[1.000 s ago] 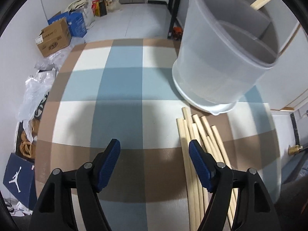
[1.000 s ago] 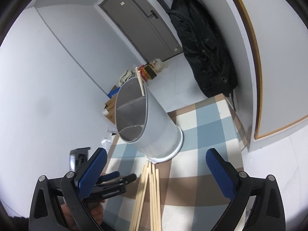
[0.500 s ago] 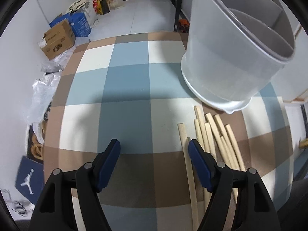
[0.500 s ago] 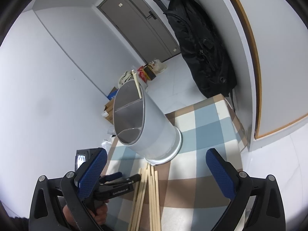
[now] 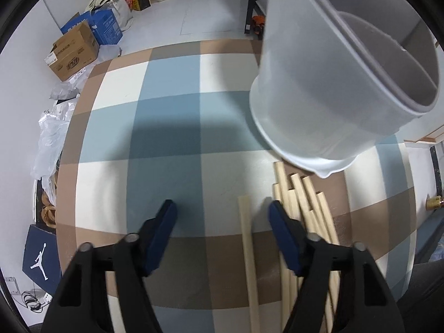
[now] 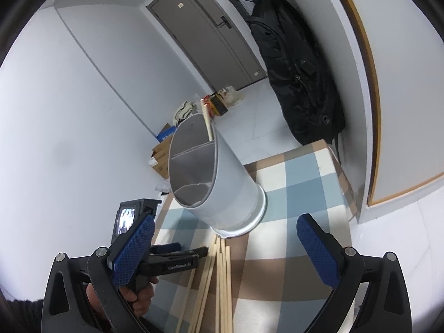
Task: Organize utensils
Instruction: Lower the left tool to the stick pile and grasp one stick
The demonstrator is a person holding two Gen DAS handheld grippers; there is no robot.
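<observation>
Several pale wooden chopsticks (image 5: 305,202) lie side by side on the checked tablecloth (image 5: 166,138), just in front of a grey divided utensil holder (image 5: 319,97). One chopstick (image 5: 247,244) lies apart from the bundle, between the jaws of my left gripper (image 5: 222,213). Those jaws are closing and their blue pads do not touch it. My right gripper (image 6: 224,224) hangs wide open above the table with nothing between its fingers. The right wrist view shows the holder (image 6: 219,183) with one chopstick (image 6: 207,122) standing in its far compartment, the loose chopsticks (image 6: 219,277), and the left gripper (image 6: 180,249) in a hand (image 6: 138,297).
Cardboard boxes (image 5: 75,52) and plastic bags (image 5: 50,136) sit on the floor beyond the table's left edge. A black bag (image 6: 302,83) hangs on the wall behind the table's far corner. A wall runs along the table's right side.
My left gripper has shifted so a single chopstick now lies between its jaws, and the jaws have narrowed. The holder looks closer. The right gripper has kept still.
</observation>
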